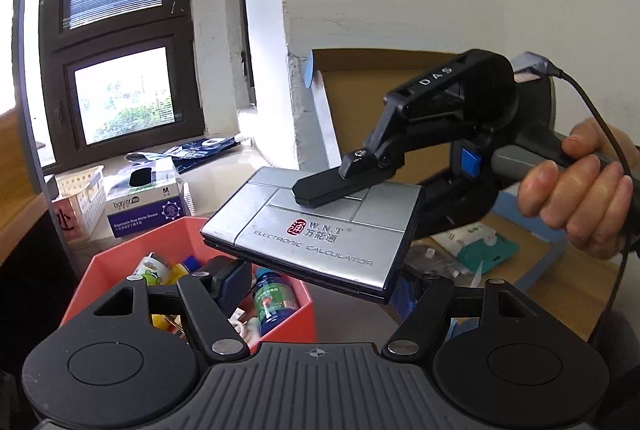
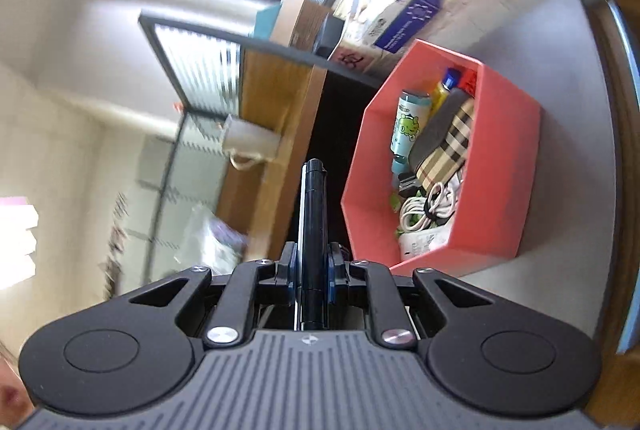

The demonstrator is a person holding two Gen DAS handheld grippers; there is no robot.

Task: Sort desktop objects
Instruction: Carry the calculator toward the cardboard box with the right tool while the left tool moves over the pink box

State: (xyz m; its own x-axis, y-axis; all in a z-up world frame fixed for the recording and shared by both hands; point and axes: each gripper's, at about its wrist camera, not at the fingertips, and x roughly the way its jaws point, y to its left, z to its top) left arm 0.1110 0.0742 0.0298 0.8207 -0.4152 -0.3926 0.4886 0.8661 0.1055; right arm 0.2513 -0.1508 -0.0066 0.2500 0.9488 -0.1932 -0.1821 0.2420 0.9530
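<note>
One silver calculator (image 1: pixel 312 230) clamped flat in the right gripper (image 1: pixel 328 190), held above one red bin (image 1: pixel 100 270) of bottles, left gripper (image 1: pixel 320 282) spread, empty, below the calculator.

One calculator (image 1: pixel 316 234), one red bin (image 2: pixel 496 166), two tongs (image 1: pixel 320 286) (image 2: pixel 312 270), one glove box (image 1: pixel 148 206), one white basket (image 1: pixel 82 196) and one checked pouch (image 2: pixel 444 146) show.
</note>
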